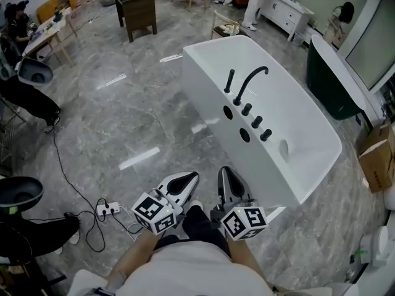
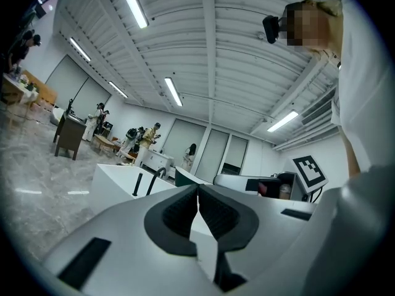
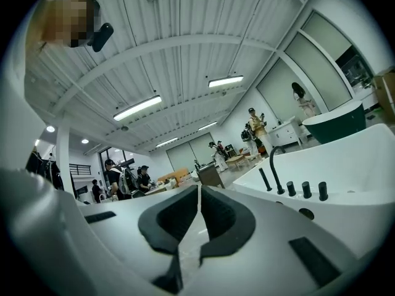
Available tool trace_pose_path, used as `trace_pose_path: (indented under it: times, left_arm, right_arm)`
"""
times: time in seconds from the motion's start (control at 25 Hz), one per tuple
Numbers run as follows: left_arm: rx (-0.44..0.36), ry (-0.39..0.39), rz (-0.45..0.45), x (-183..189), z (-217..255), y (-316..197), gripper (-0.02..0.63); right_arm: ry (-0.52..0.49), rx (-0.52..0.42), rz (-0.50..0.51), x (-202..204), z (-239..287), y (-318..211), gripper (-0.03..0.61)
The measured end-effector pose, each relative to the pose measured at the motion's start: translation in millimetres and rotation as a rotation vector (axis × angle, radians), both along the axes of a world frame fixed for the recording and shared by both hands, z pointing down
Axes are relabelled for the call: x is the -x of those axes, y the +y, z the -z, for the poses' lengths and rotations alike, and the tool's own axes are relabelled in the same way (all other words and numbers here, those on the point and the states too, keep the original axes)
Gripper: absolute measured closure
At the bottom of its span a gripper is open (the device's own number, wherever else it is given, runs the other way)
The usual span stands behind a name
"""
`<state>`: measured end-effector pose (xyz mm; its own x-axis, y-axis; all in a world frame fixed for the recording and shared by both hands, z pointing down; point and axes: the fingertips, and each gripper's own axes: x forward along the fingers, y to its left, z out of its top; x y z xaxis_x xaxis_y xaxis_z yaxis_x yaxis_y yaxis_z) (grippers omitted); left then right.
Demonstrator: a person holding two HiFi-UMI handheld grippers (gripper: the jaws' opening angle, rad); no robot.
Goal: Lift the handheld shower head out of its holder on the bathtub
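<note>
**Q:** Which step is showing?
**A:** Likely the approach: left tool [image 1: 185, 180] and right tool [image 1: 227, 177] are hovering clenched and empty, well apart from the bathtub [image 1: 203, 49].
**Q:** And next?
**A:** Opening one tool around the handheld shower head [image 1: 229, 81], which is standing upright in its holder beside the spout [image 1: 252, 75].

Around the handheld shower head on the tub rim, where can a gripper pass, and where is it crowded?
Free: the rim from the handheld shower head to the far corner of the tub, and the floor along its left wall. Crowded: the spout close on its near side, then the knobs in a row.
</note>
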<state>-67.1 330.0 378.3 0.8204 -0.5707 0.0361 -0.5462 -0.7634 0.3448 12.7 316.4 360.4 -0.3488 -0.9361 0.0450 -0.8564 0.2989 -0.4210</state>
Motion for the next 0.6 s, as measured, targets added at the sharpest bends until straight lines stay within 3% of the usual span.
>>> trace_pose_path:
  times: [0.32, 0.6]
  left_arm:
    - [0.009, -0.014, -0.013, -31, -7, -57, 0.601]
    - [0.014, -0.008, 0.007, -48, -15, -103, 0.601]
  right_arm:
    - [-0.01, 0.035, -0.031, -35, -11, -56, 0.558]
    - [-0.014, 0.026, 0.009, -47, -14, -105, 0.558]
